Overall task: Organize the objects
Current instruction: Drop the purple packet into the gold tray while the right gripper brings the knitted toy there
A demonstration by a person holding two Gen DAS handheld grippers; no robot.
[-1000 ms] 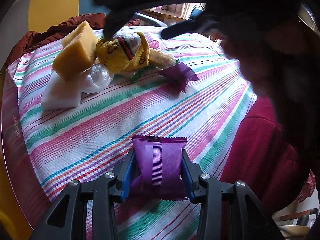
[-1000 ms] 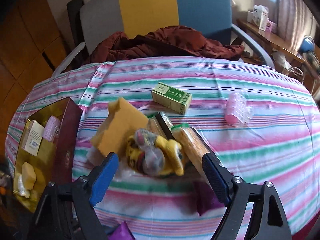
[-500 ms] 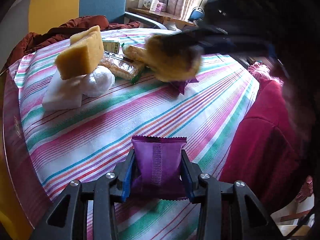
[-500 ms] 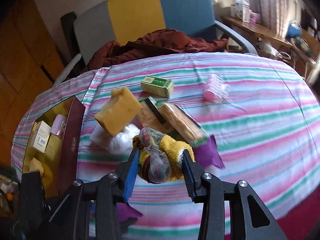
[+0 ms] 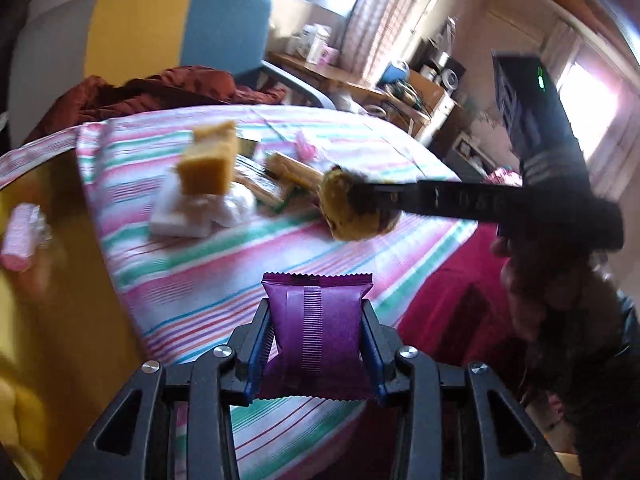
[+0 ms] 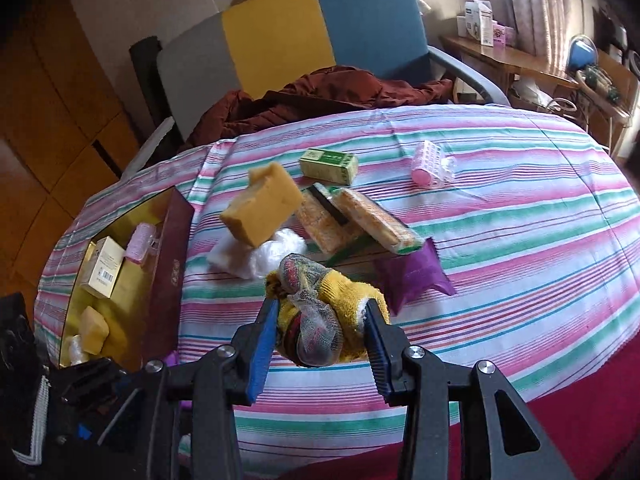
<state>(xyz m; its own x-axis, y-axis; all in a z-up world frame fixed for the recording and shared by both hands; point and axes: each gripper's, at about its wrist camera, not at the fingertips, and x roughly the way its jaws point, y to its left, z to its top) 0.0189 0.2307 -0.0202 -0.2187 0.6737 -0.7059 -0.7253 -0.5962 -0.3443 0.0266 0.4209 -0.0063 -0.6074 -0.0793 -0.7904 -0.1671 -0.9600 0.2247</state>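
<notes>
A lived-in room at home.
Striped tablecloth point(image 6: 500, 216), padded armchair point(image 6: 320, 28) draped with a dark red garment point(image 6: 320, 92), curtained window point(image 5: 384, 28), cluttered wooden side table point(image 6: 520, 60).

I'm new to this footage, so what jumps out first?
Each gripper is full: the left gripper clamps a purple packet, and the right gripper clamps a yellow knitted bundle. Behind them, a yellow sponge tops a heap on the striped tablecloth.

Left gripper point(image 5: 316, 336) jaws clamped on load; right gripper point(image 6: 320, 336) likewise.
</notes>
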